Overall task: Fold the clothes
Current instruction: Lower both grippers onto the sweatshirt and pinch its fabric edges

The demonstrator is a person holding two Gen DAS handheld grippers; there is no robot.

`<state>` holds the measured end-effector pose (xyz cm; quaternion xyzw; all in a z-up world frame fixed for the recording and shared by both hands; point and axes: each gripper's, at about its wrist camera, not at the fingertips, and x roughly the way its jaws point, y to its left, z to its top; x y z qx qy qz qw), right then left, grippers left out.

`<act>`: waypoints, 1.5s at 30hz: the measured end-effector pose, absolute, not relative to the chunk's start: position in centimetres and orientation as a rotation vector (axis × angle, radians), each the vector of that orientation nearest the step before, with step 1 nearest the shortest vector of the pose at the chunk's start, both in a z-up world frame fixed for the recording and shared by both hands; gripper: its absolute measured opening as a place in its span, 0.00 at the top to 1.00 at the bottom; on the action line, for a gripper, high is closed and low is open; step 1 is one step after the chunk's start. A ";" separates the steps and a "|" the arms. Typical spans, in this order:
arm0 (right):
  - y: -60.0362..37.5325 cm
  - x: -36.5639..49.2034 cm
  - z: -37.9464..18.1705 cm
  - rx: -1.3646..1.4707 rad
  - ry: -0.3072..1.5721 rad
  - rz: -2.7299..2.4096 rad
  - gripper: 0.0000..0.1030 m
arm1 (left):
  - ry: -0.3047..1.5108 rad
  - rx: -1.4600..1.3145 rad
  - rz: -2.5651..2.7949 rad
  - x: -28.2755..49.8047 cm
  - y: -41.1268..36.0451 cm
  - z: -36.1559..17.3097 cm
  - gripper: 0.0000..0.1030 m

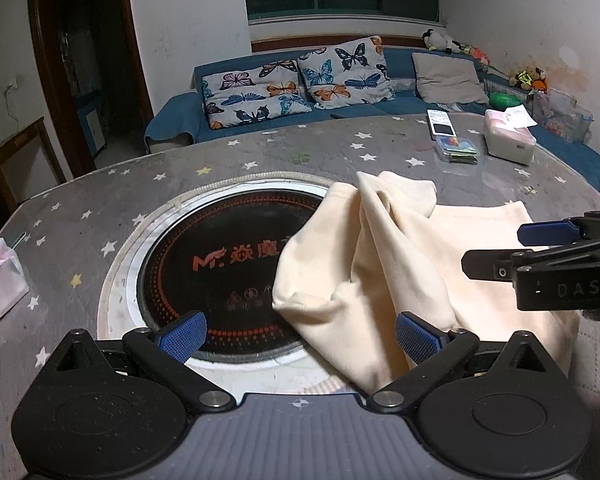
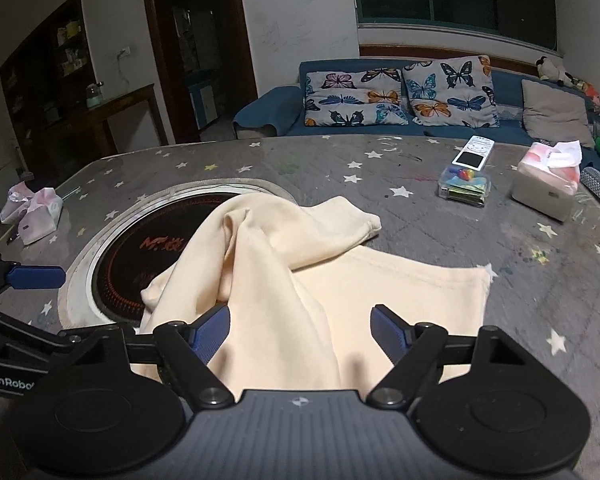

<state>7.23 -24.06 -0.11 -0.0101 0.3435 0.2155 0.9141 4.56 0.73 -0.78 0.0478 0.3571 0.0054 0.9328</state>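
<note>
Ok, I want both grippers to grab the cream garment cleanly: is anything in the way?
Nothing visible is. The cream garment lies right ahead of the open right gripper, and the open left gripper is at its edge. The clear box and tissue pack sit farther back.

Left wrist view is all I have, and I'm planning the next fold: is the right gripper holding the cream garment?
Observer: No. The right gripper is open, jaws wide apart over the cream garment, gripping nothing.
Operator: Does cloth run under it?
Observer: Yes, the garment reaches that camera's lower edge, between the fingers.
Operator: And my left gripper?
Observer: The left gripper is open; from the right wrist, its one visible finger hangs beside the cooktop, apart from the cloth.
</note>
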 end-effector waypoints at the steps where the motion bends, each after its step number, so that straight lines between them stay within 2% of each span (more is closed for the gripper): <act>1: -24.0 7.5 -0.1 -0.020 0.708 0.445 0.24 | 0.730 0.100 0.013 4.8 0.7 -0.7 0.01; 11: -22.9 9.9 -1.0 -0.030 0.731 0.467 0.31 | 0.709 0.116 0.010 7.6 0.7 0.1 0.01; 20: -22.0 11.3 -1.8 -0.042 0.748 0.497 0.37 | 0.693 0.078 -0.043 12.1 1.1 1.2 0.14; 23: -21.8 11.7 -2.0 -0.039 0.751 0.515 0.43 | 0.694 0.074 -0.068 14.0 0.8 1.4 0.18; 29: -21.5 12.0 -1.9 -0.032 0.748 0.552 0.46 | 0.712 0.062 -0.123 17.4 -0.1 1.3 0.19; 32: -21.3 12.1 -2.0 -0.034 0.747 0.575 0.49 | 0.745 0.062 -0.150 19.0 -0.8 0.7 0.23; 34: -21.1 12.2 -2.1 -0.035 0.750 0.590 0.51 | 0.769 0.068 -0.166 19.9 -1.4 0.2 0.28; 37: -20.8 12.4 -2.4 -0.043 0.755 0.598 0.54 | 0.816 0.062 -0.207 21.0 -1.9 -0.7 0.42; 39: -20.8 12.6 -2.6 -0.043 0.763 0.601 0.58 | 0.849 0.048 -0.220 21.6 -2.1 -1.3 0.61; 40: -20.8 12.7 -2.6 -0.044 0.766 0.598 0.60 | 0.861 0.041 -0.223 21.9 -2.1 -1.6 0.65; 42: -20.9 12.9 -2.8 -0.041 0.771 0.594 0.65 | 0.877 0.017 -0.231 22.3 -1.9 -2.0 0.81; 45: -21.3 13.0 -2.8 -0.034 0.772 0.586 0.74 | 0.861 -0.010 -0.228 22.1 -1.6 -2.1 0.91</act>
